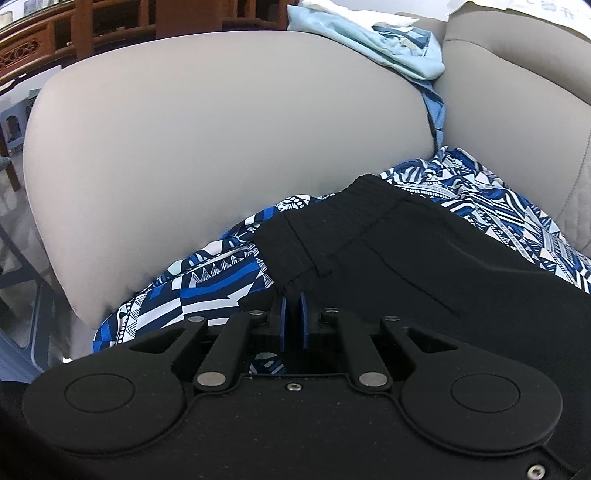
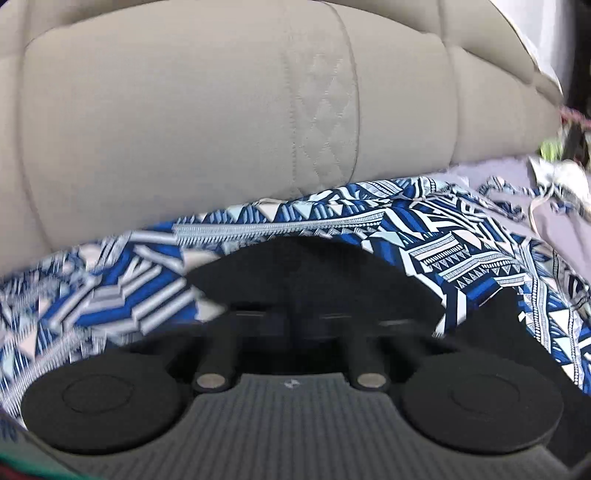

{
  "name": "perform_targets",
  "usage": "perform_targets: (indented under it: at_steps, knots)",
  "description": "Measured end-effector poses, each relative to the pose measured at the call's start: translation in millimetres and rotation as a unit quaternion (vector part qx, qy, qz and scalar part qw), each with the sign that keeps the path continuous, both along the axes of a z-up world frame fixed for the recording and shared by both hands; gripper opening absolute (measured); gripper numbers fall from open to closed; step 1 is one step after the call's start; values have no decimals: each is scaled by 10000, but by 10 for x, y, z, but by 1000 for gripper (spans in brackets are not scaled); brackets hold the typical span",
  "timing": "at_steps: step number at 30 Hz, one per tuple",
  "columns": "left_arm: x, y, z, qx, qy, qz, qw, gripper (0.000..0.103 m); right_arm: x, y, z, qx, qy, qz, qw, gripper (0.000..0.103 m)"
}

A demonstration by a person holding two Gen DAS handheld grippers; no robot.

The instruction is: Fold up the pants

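Note:
Black pants point(image 1: 406, 251) lie on a blue-and-white patterned cloth point(image 1: 207, 291) spread over a grey sofa. Their ribbed elastic waistband point(image 1: 369, 192) points away from me. My left gripper point(image 1: 293, 314) is shut, its blue pads point(image 1: 282, 321) pinching the near edge of the pants. The right wrist view is blurred. There a mound of the black pants point(image 2: 306, 266) bunches up over my right gripper point(image 2: 297, 306), which is shut on that fold. Its fingertips are buried in the dark cloth.
The sofa's grey armrest point(image 1: 221, 122) bulges to the left and its quilted backrest point(image 2: 221, 110) rises behind the cloth. A light blue garment point(image 1: 399, 48) lies on top of the armrest. Wooden furniture point(image 1: 74, 33) stands beyond it. More fabric point(image 2: 554, 184) lies at the right.

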State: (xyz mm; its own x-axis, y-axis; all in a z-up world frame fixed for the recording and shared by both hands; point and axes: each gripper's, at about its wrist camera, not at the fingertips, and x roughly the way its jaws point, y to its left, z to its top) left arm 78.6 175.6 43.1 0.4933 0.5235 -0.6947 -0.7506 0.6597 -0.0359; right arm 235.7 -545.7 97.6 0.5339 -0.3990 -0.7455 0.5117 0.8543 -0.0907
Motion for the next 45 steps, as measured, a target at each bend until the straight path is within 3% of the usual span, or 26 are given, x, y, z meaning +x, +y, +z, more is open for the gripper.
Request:
perform_targets:
  at_steps: [3,6,8,11,14,17,20,27,29,31,32,33,34,36,39,41,45]
  knots:
    - [17,-1,1,0,21,69,10000,9,-179,-18,356,-320,-712,62,9969,5]
    - [22,-4,3,-6,29,101,9999,9,-652,-109,754,-514,-1542,-91,9867,5]
    - [21,-2,3,-19,19,73,10000,9,-1045,-246,885,-529,-1809,-312,9816,5]
    - [16,3,-2,-12,26,43,10000,10,-1611,-449,793,-472,-1719,-673,9817,4]
    - [26,0,-3,14,61,26,10000,10,-2052,-641,495,-132,-1388,-1132,9837,4]
    - [37,2,6,-1,103,30,9999,10,-2422,-781,245,348,-1269,-1616,9781,4]
    - [56,16,17,-48,142,55,9999,10,-2612,-859,116,501,-1172,-1734,9766,4]
    - [90,-88,25,176,263,77,9995,10,-2711,-809,110,341,-1053,-1597,9809,4]
    - [51,-149,75,144,168,71,9997,12,-2693,-740,153,193,-929,-1616,9823,11]
    - [-18,-267,168,118,-99,-156,9998,13,-2661,-604,242,-79,-923,-1482,9846,43]
    - [-40,-337,217,177,-201,-263,9993,13,-2653,-521,297,-212,-1009,-1314,9860,50]
    - [-60,-435,278,316,-305,-384,9983,13,-2637,-413,366,-363,-1159,-1103,9865,66]
    - [-74,-551,351,482,-410,-517,9967,17,-2621,-313,424,-458,-1315,-893,9862,73]
    - [-71,-758,477,648,-622,-877,9921,24,-2561,-139,509,-416,-1589,-402,9856,75]
    - [63,-1130,633,819,-738,-1689,9795,26,-2386,85,528,223,-1766,464,9829,82]
    - [223,-1432,688,884,-736,-2373,9646,25,-2205,323,477,575,-1669,1105,9781,83]
    - [588,-2030,673,781,-665,-3439,9334,18,-1909,897,337,747,-1359,2055,9663,83]
